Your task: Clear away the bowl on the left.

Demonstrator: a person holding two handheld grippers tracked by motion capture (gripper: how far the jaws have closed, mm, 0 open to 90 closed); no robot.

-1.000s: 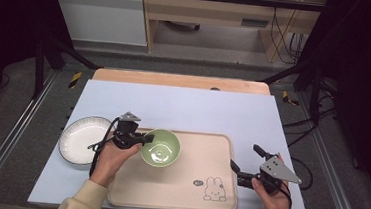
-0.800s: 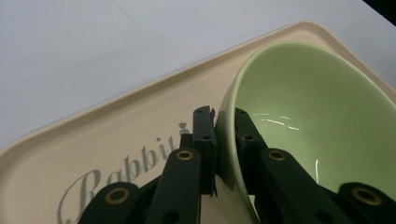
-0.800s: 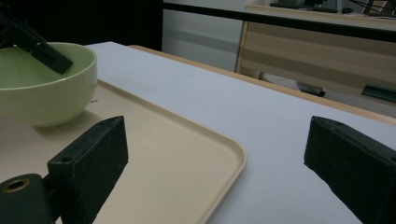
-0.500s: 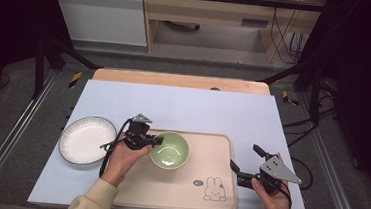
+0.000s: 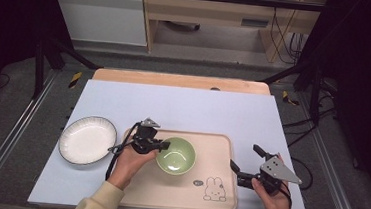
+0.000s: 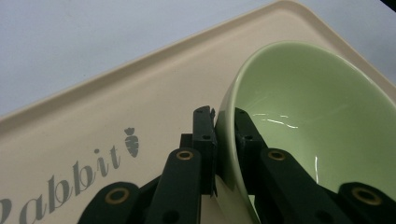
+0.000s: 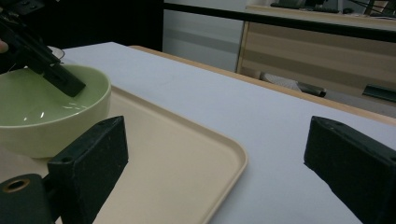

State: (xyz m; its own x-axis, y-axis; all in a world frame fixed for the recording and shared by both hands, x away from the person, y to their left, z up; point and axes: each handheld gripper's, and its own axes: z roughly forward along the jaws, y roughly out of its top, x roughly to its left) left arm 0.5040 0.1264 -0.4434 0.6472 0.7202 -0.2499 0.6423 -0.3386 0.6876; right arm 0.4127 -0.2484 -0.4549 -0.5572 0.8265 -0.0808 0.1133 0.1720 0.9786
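A pale green bowl (image 5: 176,155) (image 6: 308,107) (image 7: 42,109) sits in the middle of a beige tray (image 5: 217,157) (image 6: 116,121) (image 7: 177,163) printed with a rabbit. My left gripper (image 5: 161,145) (image 6: 225,122) is shut on the bowl's left rim, one jaw inside and one outside. At the tray's right edge, my right gripper (image 5: 246,158) (image 7: 224,158) stays open, its jaws wide apart and holding nothing.
A white plate (image 5: 87,140) lies on the pale blue mat (image 5: 183,104) left of the tray. A wooden table edge (image 5: 180,80) runs along the back. Black frame rails flank both sides.
My left gripper has carried the green bowl rightward, from the tray's left end to its middle. The right gripper has stayed where it was.
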